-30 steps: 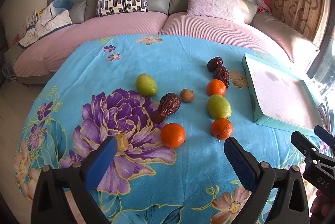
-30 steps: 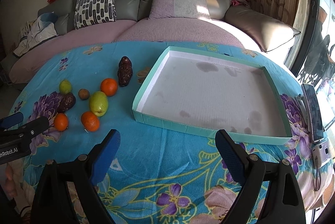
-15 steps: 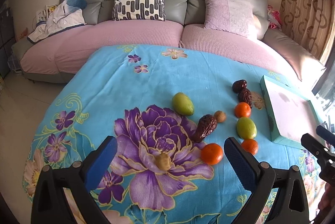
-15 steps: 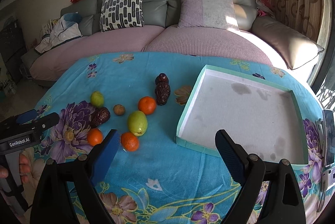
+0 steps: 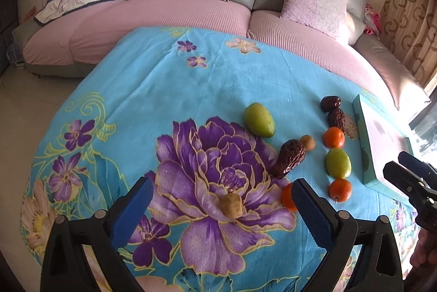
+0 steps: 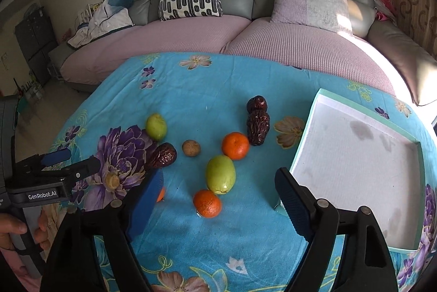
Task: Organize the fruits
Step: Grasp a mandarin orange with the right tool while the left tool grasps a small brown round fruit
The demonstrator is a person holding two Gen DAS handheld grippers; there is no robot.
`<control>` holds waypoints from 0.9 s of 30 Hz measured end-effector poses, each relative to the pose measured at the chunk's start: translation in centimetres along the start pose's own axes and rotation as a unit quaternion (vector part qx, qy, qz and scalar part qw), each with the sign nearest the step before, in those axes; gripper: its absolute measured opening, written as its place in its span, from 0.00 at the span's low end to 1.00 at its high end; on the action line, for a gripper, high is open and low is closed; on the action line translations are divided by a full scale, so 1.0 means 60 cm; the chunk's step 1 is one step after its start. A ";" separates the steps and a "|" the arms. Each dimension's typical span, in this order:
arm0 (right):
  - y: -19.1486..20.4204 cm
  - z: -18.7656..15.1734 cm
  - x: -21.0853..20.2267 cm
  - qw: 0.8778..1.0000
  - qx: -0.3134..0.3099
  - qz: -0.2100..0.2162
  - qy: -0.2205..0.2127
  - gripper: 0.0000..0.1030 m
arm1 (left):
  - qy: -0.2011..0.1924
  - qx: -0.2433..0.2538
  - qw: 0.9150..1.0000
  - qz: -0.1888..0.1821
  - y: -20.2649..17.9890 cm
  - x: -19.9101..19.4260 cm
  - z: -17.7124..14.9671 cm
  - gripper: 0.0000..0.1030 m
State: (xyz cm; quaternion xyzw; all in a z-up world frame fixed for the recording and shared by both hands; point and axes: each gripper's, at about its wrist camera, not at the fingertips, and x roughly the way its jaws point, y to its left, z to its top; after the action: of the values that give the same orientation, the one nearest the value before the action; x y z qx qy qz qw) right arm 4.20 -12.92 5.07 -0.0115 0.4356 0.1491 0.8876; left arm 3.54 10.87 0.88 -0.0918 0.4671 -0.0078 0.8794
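Note:
Fruits lie scattered on the blue floral cloth. My left gripper (image 5: pixel 220 191) is open and low over the cloth, with a small tan fruit (image 5: pixel 230 205) between its fingers and an orange (image 5: pixel 286 196) half hidden behind the right one. Beyond lie a brown date (image 5: pixel 290 158) and a green fruit (image 5: pixel 258 119). My right gripper (image 6: pixel 218 178) is open above a green fruit (image 6: pixel 220 174) and an orange (image 6: pixel 207 203). Farther off are another orange (image 6: pixel 235 145) and two dates (image 6: pixel 258 122). The teal tray (image 6: pixel 355 169) to the right has no fruit in it.
A grey and pink sofa with cushions curves behind the table. In the right wrist view the left gripper (image 6: pixel 68 163) and a hand holding it are at the left edge. A small brown nut (image 6: pixel 191 147) lies mid-cloth. The cloth's far half is bare.
Both grippers moved left: the left one from over the oranges to around the tan fruit, the right one from in front of the tray to over the fruit cluster. Both stayed open.

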 end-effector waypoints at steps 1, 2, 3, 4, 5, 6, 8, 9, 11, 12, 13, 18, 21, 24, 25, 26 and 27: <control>0.000 -0.001 0.009 1.000 -0.004 0.004 0.013 0.72 | 0.010 0.001 1.000 -0.002 -0.002 0.008 -0.003 0.99; 0.002 -0.003 0.018 1.000 -0.009 0.008 0.026 0.68 | 0.019 0.001 1.000 -0.001 -0.004 0.014 -0.006 0.97; 0.003 -0.005 0.026 0.999 -0.012 0.010 0.036 0.68 | 0.023 0.002 1.000 -0.001 -0.006 0.019 -0.008 0.97; 0.005 -0.009 0.035 0.999 -0.014 0.010 0.043 0.67 | 0.027 0.002 1.000 -0.003 -0.008 0.023 -0.010 0.94; 0.007 -0.013 0.043 0.999 -0.017 0.008 0.049 0.65 | 0.031 0.002 0.999 -0.006 -0.010 0.028 -0.012 0.91; 0.008 -0.018 0.050 0.998 -0.019 0.008 0.055 0.62 | 0.036 0.002 0.999 -0.010 -0.012 0.033 -0.015 0.90; 0.008 -0.027 0.064 0.998 -0.011 0.015 0.064 0.60 | 0.049 0.004 0.999 -0.013 -0.017 0.046 -0.020 0.86; 0.007 -0.031 0.071 0.997 -0.005 0.018 0.069 0.60 | 0.055 0.004 0.998 -0.014 -0.019 0.052 -0.023 0.86; 0.007 -0.040 0.084 0.997 -0.002 0.018 0.078 0.57 | 0.063 -0.001 0.998 -0.017 -0.019 0.064 -0.029 0.82; 0.008 -0.042 0.088 0.996 -0.003 0.018 0.082 0.51 | 0.066 -0.003 0.998 -0.019 -0.019 0.069 -0.031 0.79; 0.009 -0.044 0.092 0.996 -0.004 0.018 0.085 0.50 | 0.069 -0.004 0.997 -0.018 -0.019 0.073 -0.033 0.74; 0.013 -0.049 0.104 0.995 -0.008 0.020 0.092 0.46 | 0.068 0.004 0.998 -0.005 -0.023 0.077 -0.037 0.57; 0.015 -0.050 0.108 0.995 -0.007 0.022 0.094 0.40 | 0.068 0.006 0.998 0.000 -0.023 0.074 -0.038 0.43; 0.015 -0.050 0.109 0.995 -0.004 0.023 0.093 0.36 | 0.065 0.005 0.998 0.001 -0.017 0.073 -0.039 0.35; 0.015 -0.050 0.109 0.996 -0.004 0.022 0.092 0.35 | 0.064 0.004 0.998 0.000 -0.015 0.072 -0.040 0.33; 0.016 -0.050 0.109 0.996 -0.004 0.021 0.091 0.35 | 0.064 0.004 0.998 0.000 -0.013 0.071 -0.041 0.32; 0.016 -0.050 0.108 0.996 -0.003 0.021 0.090 0.35 | 0.063 0.004 0.998 -0.001 -0.012 0.071 -0.040 0.32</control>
State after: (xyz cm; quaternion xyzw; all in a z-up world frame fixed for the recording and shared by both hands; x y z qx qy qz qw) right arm 5.35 -10.83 -1.71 -0.0182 0.5138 0.1670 0.8413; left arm 4.02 9.36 -3.81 -0.0879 0.5217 -0.0159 0.8484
